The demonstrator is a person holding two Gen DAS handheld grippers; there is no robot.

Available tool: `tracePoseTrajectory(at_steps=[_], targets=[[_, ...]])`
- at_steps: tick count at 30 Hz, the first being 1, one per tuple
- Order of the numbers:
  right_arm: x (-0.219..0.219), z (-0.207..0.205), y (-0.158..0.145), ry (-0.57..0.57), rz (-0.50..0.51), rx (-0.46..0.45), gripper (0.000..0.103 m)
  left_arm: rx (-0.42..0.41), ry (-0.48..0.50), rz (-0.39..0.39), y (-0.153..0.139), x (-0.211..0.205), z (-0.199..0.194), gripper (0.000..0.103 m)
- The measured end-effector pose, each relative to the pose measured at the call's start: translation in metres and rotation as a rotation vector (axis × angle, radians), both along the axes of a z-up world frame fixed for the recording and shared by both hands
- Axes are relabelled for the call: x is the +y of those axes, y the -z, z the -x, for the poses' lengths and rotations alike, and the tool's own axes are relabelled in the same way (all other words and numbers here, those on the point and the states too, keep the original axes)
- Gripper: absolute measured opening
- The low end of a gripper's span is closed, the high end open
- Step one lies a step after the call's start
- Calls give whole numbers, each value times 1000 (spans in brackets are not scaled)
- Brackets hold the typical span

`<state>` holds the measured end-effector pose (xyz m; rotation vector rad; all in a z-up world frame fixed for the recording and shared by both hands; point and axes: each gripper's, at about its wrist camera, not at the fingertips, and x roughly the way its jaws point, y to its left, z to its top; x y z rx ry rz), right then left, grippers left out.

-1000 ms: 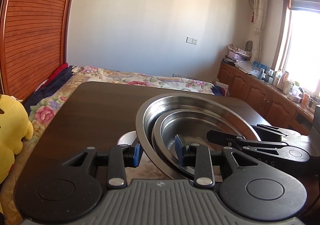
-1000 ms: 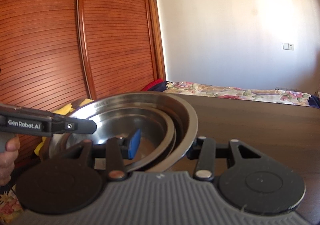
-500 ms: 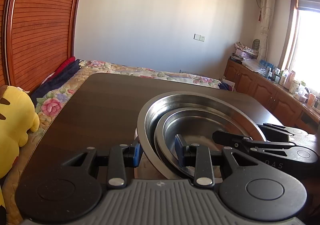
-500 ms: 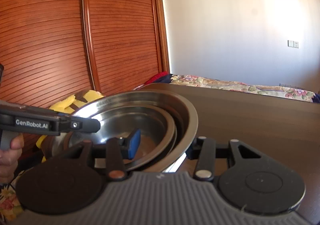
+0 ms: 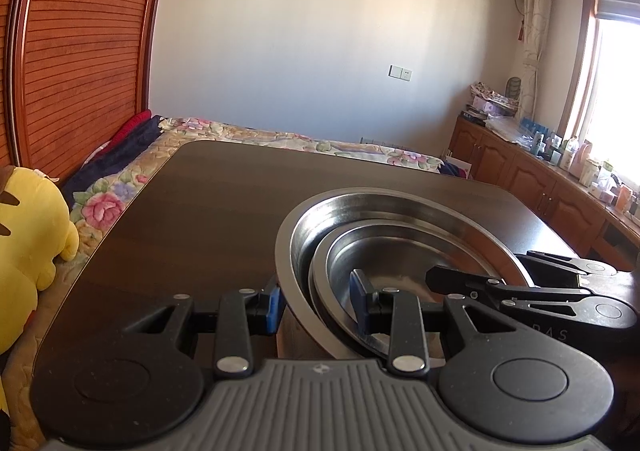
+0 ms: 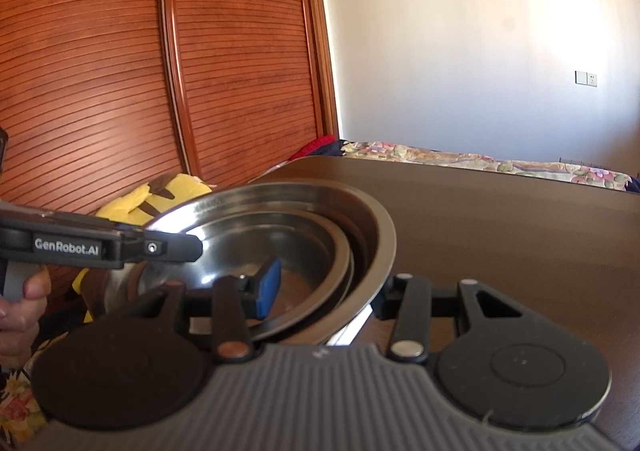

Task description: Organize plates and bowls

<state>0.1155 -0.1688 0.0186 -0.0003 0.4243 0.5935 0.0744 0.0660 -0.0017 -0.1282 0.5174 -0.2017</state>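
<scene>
A nested stack of steel bowls [image 5: 400,235] is held over the dark wooden table [image 5: 208,211], a large one with smaller ones inside. My left gripper [image 5: 318,309] straddles the stack's left rim, one blue pad outside, one inside, gripping it. My right gripper [image 6: 326,293] straddles the opposite rim of the same stack [image 6: 304,219], its left pad inside and its right finger outside. The right gripper also shows in the left wrist view [image 5: 520,287]. The left gripper also shows in the right wrist view [image 6: 120,247].
A bed with a floral cover [image 5: 280,139] lies beyond the table. A yellow plush toy [image 5: 28,227] sits at the left edge. A slatted wooden wardrobe [image 6: 120,71] stands on the left. Cabinets with clutter [image 5: 560,179] line the right wall under a window.
Both grippers have tilted and moved with the stack; more of the table top shows in front of the bowls. The grips on the rims are unchanged.
</scene>
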Motion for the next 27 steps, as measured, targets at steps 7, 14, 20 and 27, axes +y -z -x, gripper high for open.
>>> tracePoseTrajectory(at_steps=[7, 14, 20, 27], targets=[[1, 0, 1, -12, -8, -1, 58, -3, -3, -4, 2, -1, 2, 43], [-4, 6, -6, -7, -13, -36, 74, -10, -24, -7, -1, 2, 2, 72], [-13, 9, -12, 32, -19, -60, 78, -32, -53, -49, -10, -1, 6, 86], [-28, 14, -22, 85, -22, -97, 85, -63, -52, -82, -20, -7, 14, 95]])
